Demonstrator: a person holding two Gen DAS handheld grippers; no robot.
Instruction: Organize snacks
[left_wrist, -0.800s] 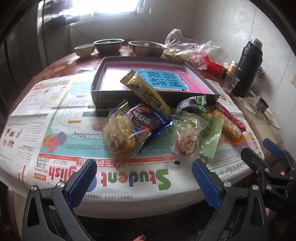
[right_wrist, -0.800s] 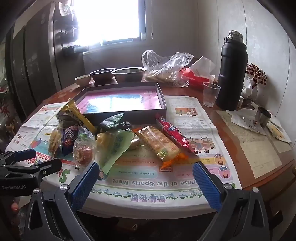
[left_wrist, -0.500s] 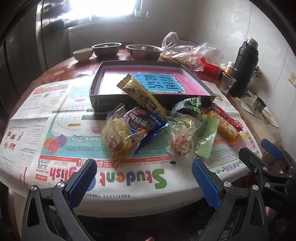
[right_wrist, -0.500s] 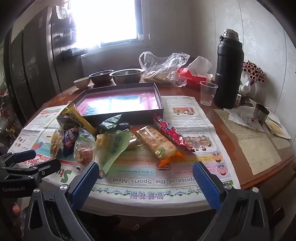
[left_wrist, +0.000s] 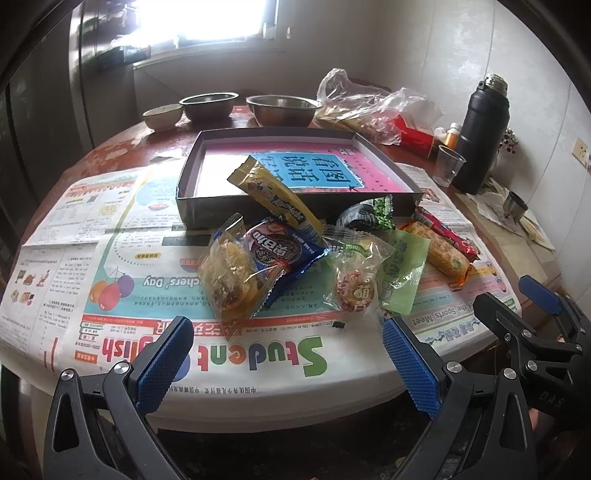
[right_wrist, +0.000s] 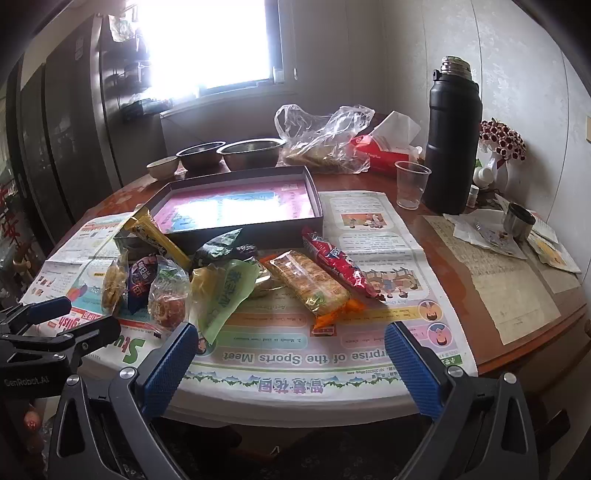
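Holding both the left gripper (left_wrist: 288, 358) and right gripper (right_wrist: 291, 358) spread wide and empty at lower frame, I log the snacks (left_wrist: 317, 254) — heaped mid-frame on newspaper (left_wrist: 110, 258), against the box (left_wrist: 207, 210) — probably their destination.

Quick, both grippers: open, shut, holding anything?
Left gripper: open, holding nothing, short of the snack pile.
Right gripper: open, holding nothing.
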